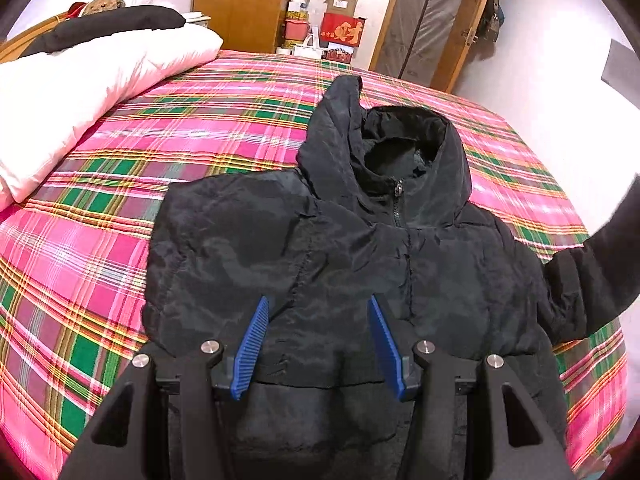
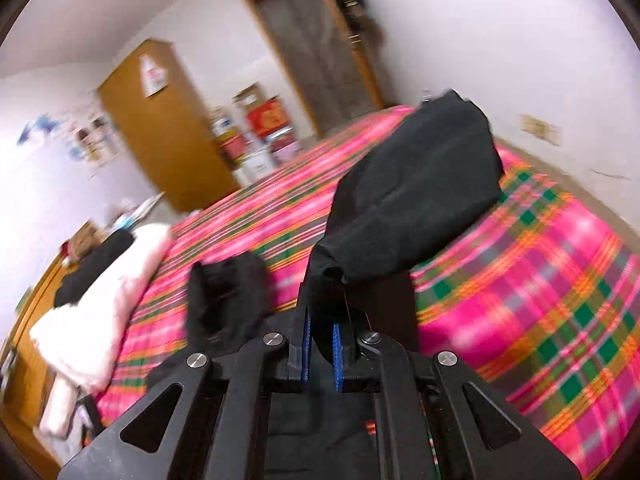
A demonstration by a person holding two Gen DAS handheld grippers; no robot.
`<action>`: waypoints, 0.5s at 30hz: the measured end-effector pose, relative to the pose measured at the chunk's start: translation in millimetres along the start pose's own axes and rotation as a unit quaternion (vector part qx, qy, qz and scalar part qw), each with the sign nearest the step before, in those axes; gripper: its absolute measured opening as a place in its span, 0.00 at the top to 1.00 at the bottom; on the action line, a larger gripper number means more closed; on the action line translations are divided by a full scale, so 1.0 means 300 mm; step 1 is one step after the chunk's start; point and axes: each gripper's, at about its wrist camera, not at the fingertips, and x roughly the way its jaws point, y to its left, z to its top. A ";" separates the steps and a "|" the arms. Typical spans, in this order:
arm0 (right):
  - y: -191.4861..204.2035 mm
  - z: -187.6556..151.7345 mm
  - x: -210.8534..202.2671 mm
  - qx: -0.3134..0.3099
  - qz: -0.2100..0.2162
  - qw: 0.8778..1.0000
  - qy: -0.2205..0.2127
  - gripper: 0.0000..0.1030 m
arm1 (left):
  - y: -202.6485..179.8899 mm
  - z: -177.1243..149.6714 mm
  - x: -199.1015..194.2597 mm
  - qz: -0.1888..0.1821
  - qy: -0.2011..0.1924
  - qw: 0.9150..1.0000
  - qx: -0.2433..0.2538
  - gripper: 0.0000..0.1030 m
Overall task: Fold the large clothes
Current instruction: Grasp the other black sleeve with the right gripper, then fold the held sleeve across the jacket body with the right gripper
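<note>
A black hooded puffer jacket [image 1: 344, 248] lies front-up on the plaid bed, zipper closed, hood toward the far side. Its left sleeve is folded across the chest. My left gripper [image 1: 320, 320] is open, its blue pads hovering over the jacket's lower front, holding nothing. My right gripper [image 2: 320, 344] is shut on the jacket's right sleeve [image 2: 416, 196], which is lifted off the bed; that raised sleeve also shows in the left wrist view [image 1: 600, 264] at the right edge. The hood [image 2: 228, 292] appears left of the gripper. The right view is motion-blurred.
The bed has a pink and green plaid sheet [image 1: 160, 140]. A white duvet [image 1: 80, 92] with a dark garment on it lies at the far left. A wooden wardrobe [image 1: 240, 4], stacked boxes [image 1: 340, 20] and a door [image 1: 432, 20] stand beyond the bed.
</note>
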 end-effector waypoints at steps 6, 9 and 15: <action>0.245 -0.143 0.226 -0.046 0.056 0.995 0.067 0.92 | 0.088 0.026 -0.050 0.000 -0.014 0.999 -0.031 0.48; 0.330 -0.243 0.362 -0.056 0.074 0.990 0.110 0.92 | 0.141 0.039 -0.068 0.001 -0.020 0.998 -0.055 0.48; 0.434 -0.430 0.569 -0.069 0.083 0.977 0.184 0.92 | 0.205 0.056 -0.081 0.000 -0.024 0.996 -0.085 0.48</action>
